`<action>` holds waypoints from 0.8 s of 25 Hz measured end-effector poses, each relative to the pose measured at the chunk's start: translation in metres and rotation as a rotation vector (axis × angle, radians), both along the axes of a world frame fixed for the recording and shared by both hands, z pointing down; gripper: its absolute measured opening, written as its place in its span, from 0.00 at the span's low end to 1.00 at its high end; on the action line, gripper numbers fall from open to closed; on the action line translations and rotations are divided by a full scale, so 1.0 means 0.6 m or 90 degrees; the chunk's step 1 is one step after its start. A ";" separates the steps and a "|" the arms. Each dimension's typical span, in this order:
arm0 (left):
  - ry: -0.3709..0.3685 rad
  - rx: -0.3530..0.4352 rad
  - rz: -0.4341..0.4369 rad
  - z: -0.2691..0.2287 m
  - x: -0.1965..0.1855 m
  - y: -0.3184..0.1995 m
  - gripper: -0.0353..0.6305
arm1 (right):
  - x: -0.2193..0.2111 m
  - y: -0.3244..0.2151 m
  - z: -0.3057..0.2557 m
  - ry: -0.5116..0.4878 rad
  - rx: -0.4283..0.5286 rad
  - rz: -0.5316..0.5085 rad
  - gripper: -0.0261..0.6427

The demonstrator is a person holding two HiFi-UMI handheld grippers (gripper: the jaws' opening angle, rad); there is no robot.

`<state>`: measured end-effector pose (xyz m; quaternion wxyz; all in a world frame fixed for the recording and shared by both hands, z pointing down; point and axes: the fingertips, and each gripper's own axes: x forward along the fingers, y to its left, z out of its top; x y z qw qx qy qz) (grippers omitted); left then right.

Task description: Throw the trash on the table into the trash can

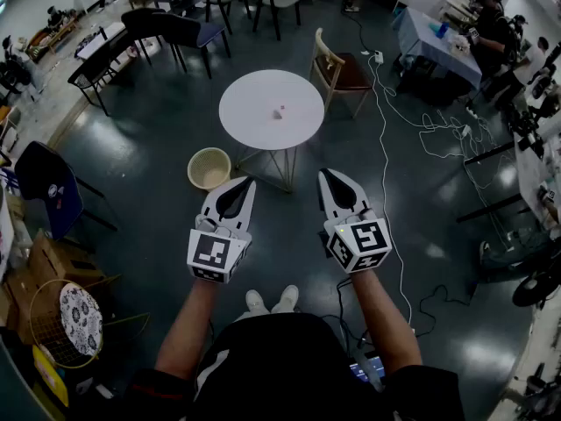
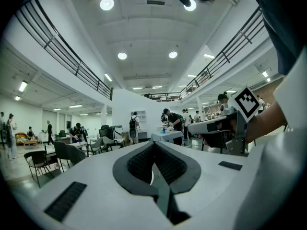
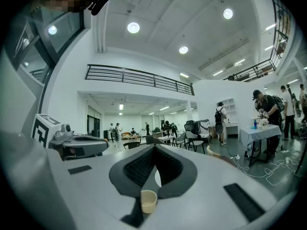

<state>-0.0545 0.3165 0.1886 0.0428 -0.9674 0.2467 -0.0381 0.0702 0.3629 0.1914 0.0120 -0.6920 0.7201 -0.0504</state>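
Standing well ahead of both sets of fingers, a round white table (image 1: 254, 90) is recorded. One small piece of trash (image 1: 278, 112) is laid near its middle, well apart from either gripper's tips.

Trash can (image 1: 209, 167): a pale round basket set on the floor. It is placed just ahead of the left fingers and slightly to their left, beside the table's legs, nearer to the fingers than the trash is.

Left gripper (image 1: 249, 183): held level, fingers (image 1: 213, 207) clenched tip to tip, nothing gripped. A leaf-shaped gap is left behind the tips, and a sliver of the tabletop is seen through it in the left gripper view.

Right gripper (image 1: 327, 174): held level beside the left, fingers (image 1: 358, 202) likewise pressed together and empty. The tabletop and the trash can are seen through its gap in the right gripper view.

Wooden chair (image 1: 337, 70): placed beyond the right fingers, just right of the table.

White cable (image 1: 383, 147): run across the dark floor, right of the right fingers.
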 end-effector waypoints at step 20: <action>0.016 -0.045 -0.041 0.038 0.067 0.029 0.08 | 0.085 0.034 0.036 0.000 0.006 -0.041 0.06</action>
